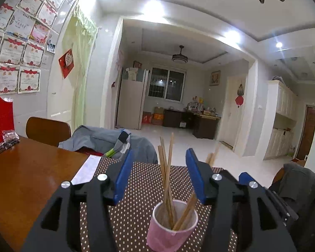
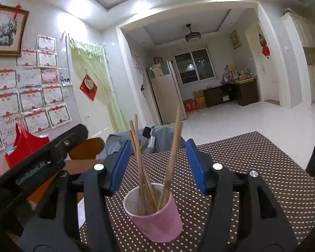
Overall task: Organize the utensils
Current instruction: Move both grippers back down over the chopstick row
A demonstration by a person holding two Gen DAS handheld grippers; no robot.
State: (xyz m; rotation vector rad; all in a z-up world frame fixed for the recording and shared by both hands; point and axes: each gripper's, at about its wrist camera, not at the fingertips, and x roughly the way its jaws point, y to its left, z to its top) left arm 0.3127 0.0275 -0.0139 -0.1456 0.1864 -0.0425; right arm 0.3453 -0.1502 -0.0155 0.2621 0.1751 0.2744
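A pink paper cup (image 1: 170,237) (image 2: 157,220) stands on a brown dotted mat (image 1: 136,189) (image 2: 252,168) and holds several wooden chopsticks (image 1: 167,168) (image 2: 138,157). One chopstick (image 2: 175,147) leans away to the right. My left gripper (image 1: 159,153) is open just behind the cup; the sticks rise in the gap without touching its blue pads. My right gripper (image 2: 158,143) is open too, with the sticks loose between its fingers. The left gripper's black body (image 2: 42,157) shows at the left of the right wrist view.
The mat lies on a wooden table (image 1: 31,168) beside a white sheet (image 1: 86,168). A chair (image 1: 48,130) and grey clothes (image 1: 107,140) sit past the far edge. A red bag (image 1: 0,121) and small packets (image 1: 8,138) are at the left, and a dark jacket (image 1: 294,184) at the right.
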